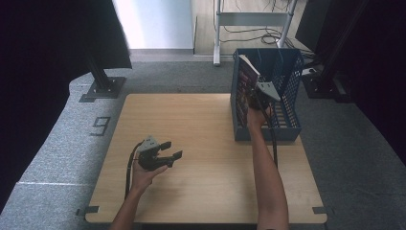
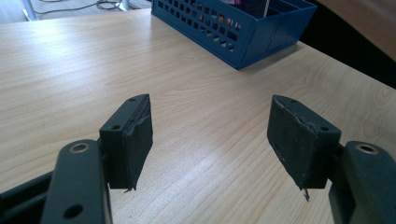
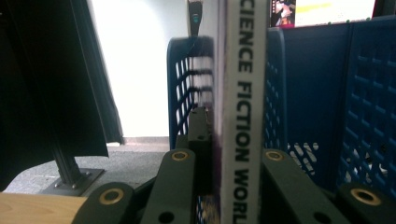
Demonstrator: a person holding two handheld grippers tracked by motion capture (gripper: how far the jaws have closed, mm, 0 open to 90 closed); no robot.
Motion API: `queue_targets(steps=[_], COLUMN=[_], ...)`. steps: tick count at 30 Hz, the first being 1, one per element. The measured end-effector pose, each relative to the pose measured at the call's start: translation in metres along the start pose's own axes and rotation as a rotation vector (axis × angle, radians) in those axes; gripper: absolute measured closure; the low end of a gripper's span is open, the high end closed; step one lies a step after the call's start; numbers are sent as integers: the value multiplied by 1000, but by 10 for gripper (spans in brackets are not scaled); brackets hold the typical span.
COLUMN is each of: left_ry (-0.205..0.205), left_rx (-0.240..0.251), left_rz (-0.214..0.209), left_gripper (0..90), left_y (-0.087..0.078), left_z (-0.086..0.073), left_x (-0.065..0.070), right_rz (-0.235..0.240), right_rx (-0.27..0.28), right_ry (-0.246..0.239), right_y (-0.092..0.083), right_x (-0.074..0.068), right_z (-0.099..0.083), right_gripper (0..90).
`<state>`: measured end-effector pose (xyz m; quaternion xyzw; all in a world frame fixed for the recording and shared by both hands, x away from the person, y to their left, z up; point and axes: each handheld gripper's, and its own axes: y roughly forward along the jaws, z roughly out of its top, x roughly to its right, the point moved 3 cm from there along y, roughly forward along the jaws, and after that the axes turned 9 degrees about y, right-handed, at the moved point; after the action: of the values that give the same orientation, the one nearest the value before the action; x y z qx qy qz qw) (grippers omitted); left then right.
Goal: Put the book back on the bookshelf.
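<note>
at the far right of the table, a book (image 1: 246,88) stands on edge, tilted, partly inside a blue plastic crate (image 1: 289,129), leaning near the crate's left wall with its upper corner above the rim. its cover faces left in the high view and shows dark, colourful artwork; in the right gripper view the white spine (image 3: 243,112) runs upright and carries black capital letters that read as "science fiction" and the start of another word. the right gripper (image 1: 262,96) is clamped on the book, its two black jaws pressed flat against the covers on either side of the spine, and the person's right hand and forearm reach up from the bottom edge to hold it there. the crate has perforated walls and sits at the table's far right edge.

well apart from all this, the left gripper (image 1: 167,152) hovers low over the bare near-left part of the wooden table (image 1: 201,143), held in the person's left hand, its jaws spread wide with nothing between them, pointing toward the crate (image 2: 233,32). beyond the table lie grey carpet and a black stand base (image 1: 103,88) on the floor.
</note>
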<state>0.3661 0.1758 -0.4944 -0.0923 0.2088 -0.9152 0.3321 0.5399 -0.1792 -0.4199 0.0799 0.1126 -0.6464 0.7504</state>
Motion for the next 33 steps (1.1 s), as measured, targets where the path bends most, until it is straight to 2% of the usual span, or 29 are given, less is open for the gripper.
queue_targets(steps=[3,8,11,13,16,22,28,33], left_ry=[0,12,19,24,25,21,21,21], left_rx=[-1,-3,-2,0,3,1,4,1], left_rz=[0,-6,-10,-13,-13,-11,-7,-7], left_gripper=[315,315,314,314,314,315,315,316], left_y=[0,1,1,1,1,1,1,2], left_z=[0,2,3,4,5,4,4,4], left_x=[1,5,8,10,10,8,8,8], right_rz=[5,17,17,15,24,24,-24,-52], right_rx=[-5,-45,-82,-83,-92,-121,-120,-99], right_ry=[4,-18,-59,-86,-74,-83,-70,-24], right_y=[-7,-22,-28,-32,-35,-33,-30,-24], right_x=[0,0,-2,-3,-2,-4,-1,4], right_z=[-3,-7,-10,-12,-11,-11,-8,-3], right_gripper=[808,792,776,773,775,774,813,817])
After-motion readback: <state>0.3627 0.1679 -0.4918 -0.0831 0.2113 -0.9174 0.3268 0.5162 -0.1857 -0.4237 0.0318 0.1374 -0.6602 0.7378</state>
